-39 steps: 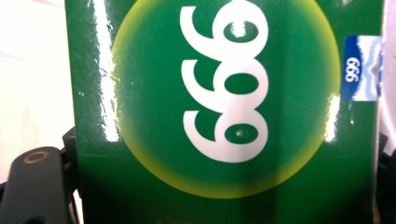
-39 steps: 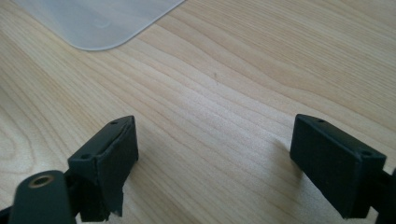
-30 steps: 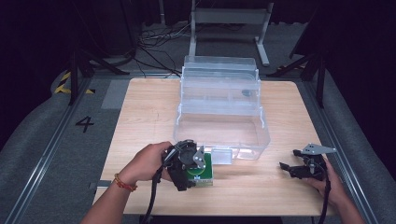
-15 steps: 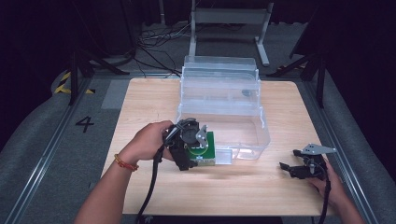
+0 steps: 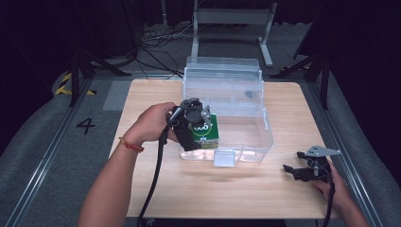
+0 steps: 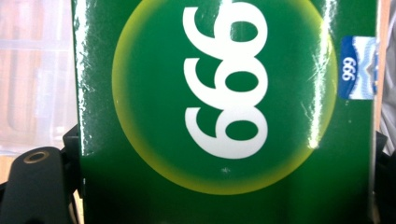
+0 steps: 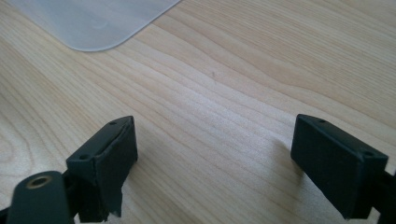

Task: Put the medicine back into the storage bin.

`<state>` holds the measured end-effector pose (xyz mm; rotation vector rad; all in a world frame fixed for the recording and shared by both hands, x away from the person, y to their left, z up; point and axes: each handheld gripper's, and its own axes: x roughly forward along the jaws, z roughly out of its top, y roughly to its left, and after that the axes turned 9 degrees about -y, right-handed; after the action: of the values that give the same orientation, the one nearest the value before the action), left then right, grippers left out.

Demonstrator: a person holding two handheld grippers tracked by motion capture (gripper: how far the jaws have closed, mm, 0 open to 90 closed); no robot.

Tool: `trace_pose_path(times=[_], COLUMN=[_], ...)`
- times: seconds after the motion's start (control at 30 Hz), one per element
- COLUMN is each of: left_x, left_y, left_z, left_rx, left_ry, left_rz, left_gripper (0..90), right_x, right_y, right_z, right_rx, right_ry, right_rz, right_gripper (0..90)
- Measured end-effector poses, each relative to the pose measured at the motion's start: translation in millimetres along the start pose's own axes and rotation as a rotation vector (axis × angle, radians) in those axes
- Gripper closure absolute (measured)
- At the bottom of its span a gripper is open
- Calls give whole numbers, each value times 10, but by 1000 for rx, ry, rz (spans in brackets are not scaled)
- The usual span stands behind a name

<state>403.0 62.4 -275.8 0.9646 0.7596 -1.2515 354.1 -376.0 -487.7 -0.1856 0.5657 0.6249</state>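
One green box gripped, one gripper idle

Left gripper [image 5: 201, 130] grasps a green box [image 6: 224, 112] across its width, jaws hugging both sides. White "999" sits in a yellow circle on its face, and a small blue label [image 6: 357, 67] at the edge repeats "999". Just beyond it stands a clear plastic bin [image 5: 236, 101]. Right gripper [image 7: 212, 163] rests released on the wooden table [image 7: 233, 93], nothing between its jaws.
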Motion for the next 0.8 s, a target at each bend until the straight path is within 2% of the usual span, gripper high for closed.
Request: trace_pose_path(times=[0.13,0.33,0.43,0.5,0.63,0.8], left_x=[3,124,189,237,348,486], left_y=[87,262,324,350,422,466], left_z=[10,-29,-52,-70,-109,-174], left_rx=[4,-12,14,16,37,24], left_ry=[3,25,25,29,41,63], left_rz=[7,5,-10,4,-4,6], left_gripper=[157,157,157,157,157,156], right_x=[0,0,0,0,0,0], right_y=[0,0,0,0,0,0], right_z=[0,0,0,0,0,0], right_rx=[0,0,0,0,0,0], right_ry=[0,0,0,0,0,0], right_rz=[0,0,0,0,0,0], right_gripper=[149,149,149,149,149,149])
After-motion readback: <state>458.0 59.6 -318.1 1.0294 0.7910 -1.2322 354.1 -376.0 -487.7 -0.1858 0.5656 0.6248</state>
